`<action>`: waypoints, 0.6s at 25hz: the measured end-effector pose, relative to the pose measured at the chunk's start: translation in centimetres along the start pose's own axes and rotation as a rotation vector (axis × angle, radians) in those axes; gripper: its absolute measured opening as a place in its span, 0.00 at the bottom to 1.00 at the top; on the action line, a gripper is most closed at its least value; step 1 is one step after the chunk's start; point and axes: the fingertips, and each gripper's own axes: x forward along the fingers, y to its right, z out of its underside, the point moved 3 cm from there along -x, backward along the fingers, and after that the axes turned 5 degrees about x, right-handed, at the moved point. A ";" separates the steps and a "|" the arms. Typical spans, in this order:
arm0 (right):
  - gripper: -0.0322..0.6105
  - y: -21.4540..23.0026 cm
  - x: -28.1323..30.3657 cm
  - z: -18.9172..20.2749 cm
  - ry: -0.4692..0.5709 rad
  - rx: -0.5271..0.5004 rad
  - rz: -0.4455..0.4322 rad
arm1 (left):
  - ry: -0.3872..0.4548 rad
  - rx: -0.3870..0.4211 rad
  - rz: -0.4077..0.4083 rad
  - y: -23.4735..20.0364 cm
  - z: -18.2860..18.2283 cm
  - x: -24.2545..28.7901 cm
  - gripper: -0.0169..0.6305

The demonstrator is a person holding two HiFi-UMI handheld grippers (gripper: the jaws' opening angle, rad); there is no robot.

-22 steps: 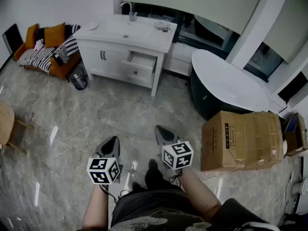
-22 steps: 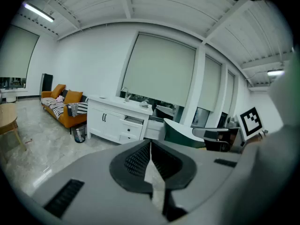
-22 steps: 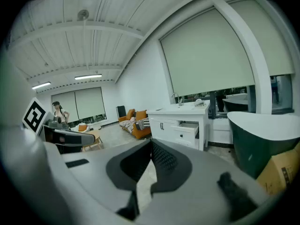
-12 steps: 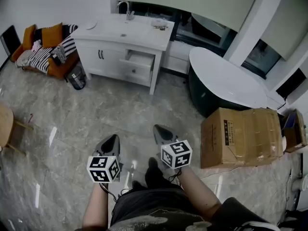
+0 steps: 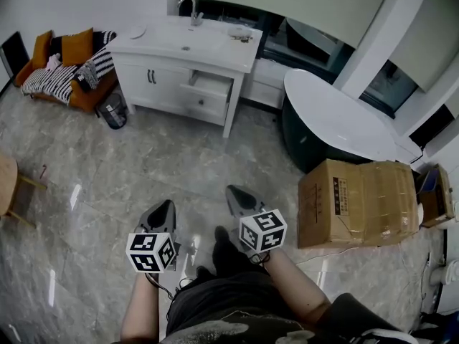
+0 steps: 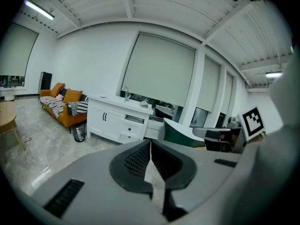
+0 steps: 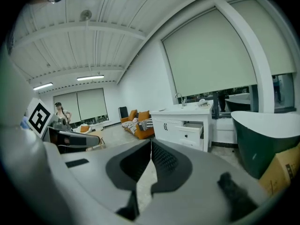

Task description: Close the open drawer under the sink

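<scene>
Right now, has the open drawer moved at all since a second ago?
No. The drawer still juts just as far out of the front of the white vanity.

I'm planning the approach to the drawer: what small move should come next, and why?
Probably a step forward toward the sink cabinet. Its upper drawer stands pulled out, far ahead of the left gripper and right gripper, both with jaws shut and empty.
</scene>
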 end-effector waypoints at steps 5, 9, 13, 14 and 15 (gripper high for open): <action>0.09 1.3 1.8 0.0 -0.004 0.008 0.010 | 0.006 -0.013 -0.014 -2.0 0.0 0.9 0.06; 0.09 2.4 4.7 -0.4 -0.006 0.019 0.008 | 0.018 -0.010 -0.036 -3.9 -0.7 2.1 0.06; 0.09 3.6 8.8 -0.8 -0.015 0.056 0.000 | -0.001 -0.005 -0.073 -6.5 -1.2 4.3 0.06; 0.09 3.8 9.8 -1.1 -0.013 0.065 -0.006 | -0.005 -0.009 -0.081 -7.3 -1.4 4.9 0.06; 0.09 4.0 10.9 -1.5 -0.010 0.068 -0.010 | -0.007 -0.017 -0.087 -8.0 -1.6 5.6 0.06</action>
